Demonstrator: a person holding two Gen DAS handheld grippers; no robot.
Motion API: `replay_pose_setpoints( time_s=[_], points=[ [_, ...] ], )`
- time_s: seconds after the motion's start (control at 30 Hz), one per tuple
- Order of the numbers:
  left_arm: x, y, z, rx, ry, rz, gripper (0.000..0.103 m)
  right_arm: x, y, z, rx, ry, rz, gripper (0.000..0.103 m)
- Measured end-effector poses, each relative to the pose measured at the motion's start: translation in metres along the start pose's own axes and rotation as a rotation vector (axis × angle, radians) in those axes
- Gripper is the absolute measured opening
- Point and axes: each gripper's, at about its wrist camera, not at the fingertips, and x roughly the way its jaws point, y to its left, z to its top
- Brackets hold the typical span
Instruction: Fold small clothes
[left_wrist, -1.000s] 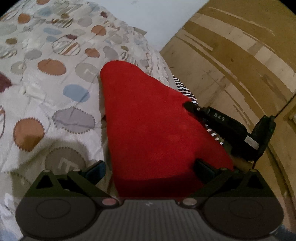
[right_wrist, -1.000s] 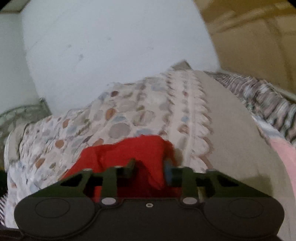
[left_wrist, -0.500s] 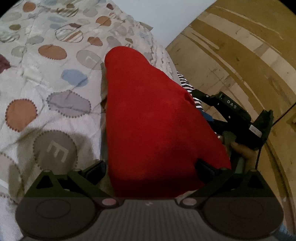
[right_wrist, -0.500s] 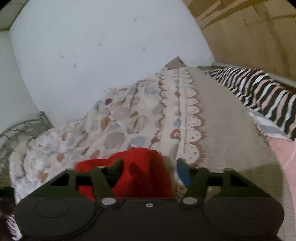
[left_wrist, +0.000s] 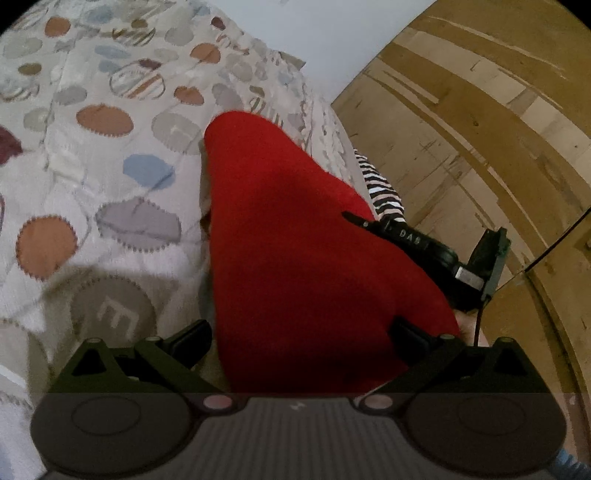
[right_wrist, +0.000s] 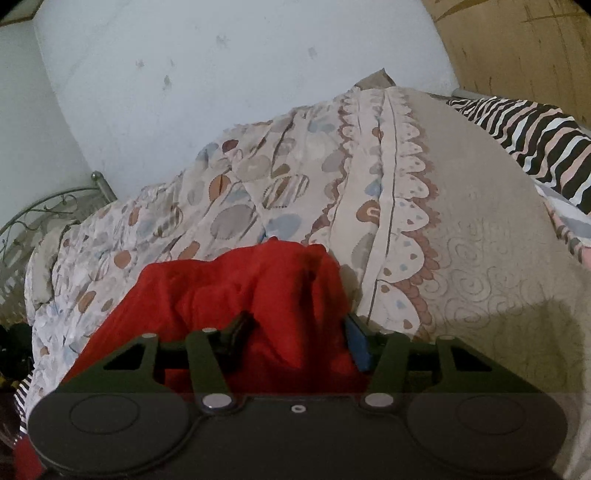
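A red cloth (left_wrist: 295, 240) lies on the patterned bedspread (left_wrist: 92, 166). In the left wrist view it fills the middle and runs between the fingers of my left gripper (left_wrist: 299, 336), whose jaws stand wide open around it. My right gripper (left_wrist: 424, 243) shows at the cloth's right edge. In the right wrist view the red cloth (right_wrist: 240, 295) is bunched between the fingers of my right gripper (right_wrist: 299, 339), with jaws set apart around a fold; the grip is unclear.
The bedspread (right_wrist: 295, 184) covers the bed up to a pale wall (right_wrist: 221, 74). A black-and-white striped fabric (right_wrist: 535, 147) lies at the right. A wooden panel (left_wrist: 480, 129) stands beside the bed. A metal bed frame (right_wrist: 44, 206) shows at the left.
The right gripper's jaws widened and then narrowed around the bunched cloth. The left view shifted slightly; the cloth stays spread between the open left fingers.
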Motion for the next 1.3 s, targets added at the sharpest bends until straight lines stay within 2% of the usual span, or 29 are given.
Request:
replay_pose_setpoints(
  time_s=[0.13,0.67,1.07,1.17,1.3],
  points=[
    [-0.001,-0.006,-0.001,0.044,-0.004,0.021,0.103,0.000,-0.005,-0.002,0.027,-0.006,0.004,0.058],
    [0.001,-0.006,-0.003,0.065,-0.004,0.034,0.103,-0.001,-0.010,-0.006,0.064,-0.020,0.024,0.060],
    [-0.002,-0.004,0.000,0.035,0.002,0.020,0.103,-0.001,-0.011,-0.006,0.064,-0.026,0.026,0.061],
    [-0.009,-0.009,0.008,0.024,-0.023,0.024,0.102,-0.001,-0.011,-0.007,0.064,-0.026,0.026,0.061],
    [-0.015,-0.020,0.019,0.010,-0.099,0.016,0.102,-0.001,-0.011,-0.007,0.059,-0.034,0.028,0.061]
  ],
)
